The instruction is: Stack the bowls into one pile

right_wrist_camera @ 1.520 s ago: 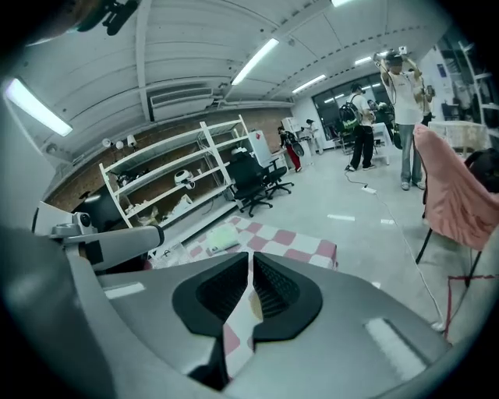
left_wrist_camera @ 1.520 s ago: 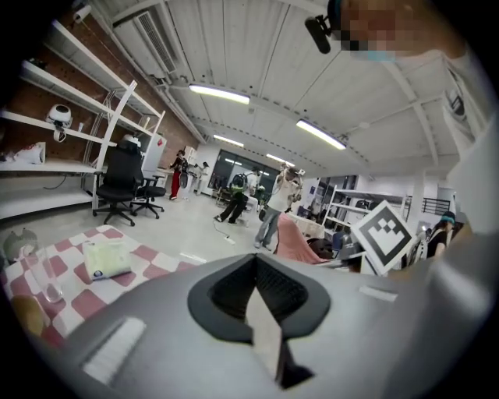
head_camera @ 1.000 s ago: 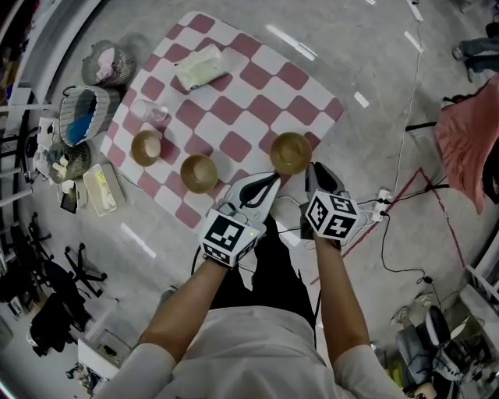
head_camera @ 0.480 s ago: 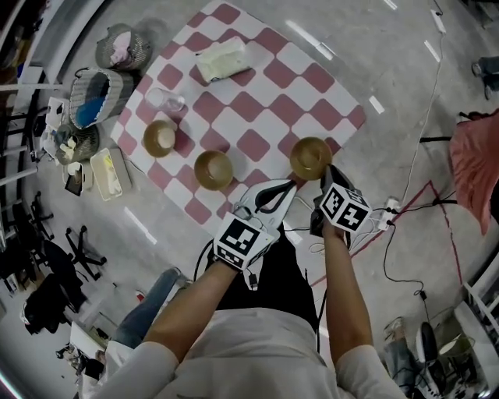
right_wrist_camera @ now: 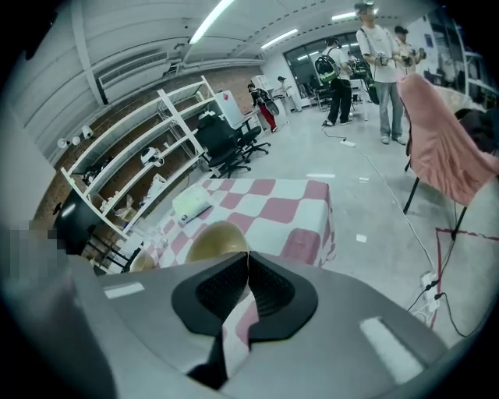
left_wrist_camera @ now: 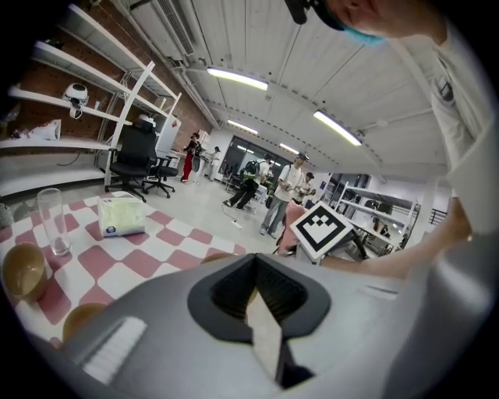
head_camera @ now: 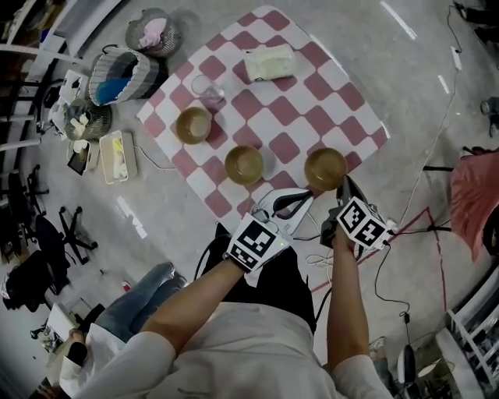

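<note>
Three bowls sit apart on the checkered bench [head_camera: 355,101]: left bowl [head_camera: 194,125], middle bowl [head_camera: 244,165], right bowl [head_camera: 325,169]. The right hand-held gripper [head_camera: 344,182], jaws pressed together and empty, hovers just beside the right bowl. The left hand-held gripper [head_camera: 308,195], likewise closed on nothing, points between the middle and right bowls.

We see a grey concrete floor [head_camera: 421,93] marked with white strips [head_camera: 398,19]. A brick wall [left_wrist_camera: 78,78] carries white shelves [left_wrist_camera: 47,95], with black office chairs [left_wrist_camera: 131,160] beside it. Long tube lamps [left_wrist_camera: 238,78] light the ribbed white ceiling [left_wrist_camera: 312,70]. A pink cloth [right_wrist_camera: 437,140] hangs over a chair [right_wrist_camera: 411,191], and a checked cloth [head_camera: 269,117] covers the table [head_camera: 355,86].
</note>
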Demonstrator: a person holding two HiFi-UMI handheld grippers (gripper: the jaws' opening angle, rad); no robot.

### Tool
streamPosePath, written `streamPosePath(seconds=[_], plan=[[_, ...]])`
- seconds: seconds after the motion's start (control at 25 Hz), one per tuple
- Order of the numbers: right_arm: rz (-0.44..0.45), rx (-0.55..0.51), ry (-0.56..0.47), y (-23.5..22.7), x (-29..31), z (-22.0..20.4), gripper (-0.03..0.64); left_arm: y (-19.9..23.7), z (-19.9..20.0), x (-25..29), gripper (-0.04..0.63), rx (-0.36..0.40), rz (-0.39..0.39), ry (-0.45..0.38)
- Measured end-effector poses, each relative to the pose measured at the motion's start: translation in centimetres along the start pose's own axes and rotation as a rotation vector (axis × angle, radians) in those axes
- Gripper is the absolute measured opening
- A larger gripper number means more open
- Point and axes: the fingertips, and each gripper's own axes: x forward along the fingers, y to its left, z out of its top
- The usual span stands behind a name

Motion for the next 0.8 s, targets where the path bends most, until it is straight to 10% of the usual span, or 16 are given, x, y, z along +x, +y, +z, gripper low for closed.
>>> streamPosePath(seconds=[0.8], plan=[[0.147,-0.065,-0.010,16.9,-1.2,-4.5,0.020,5.4,0.5,-12.1,0.006,0.017,0.063,-0.046]])
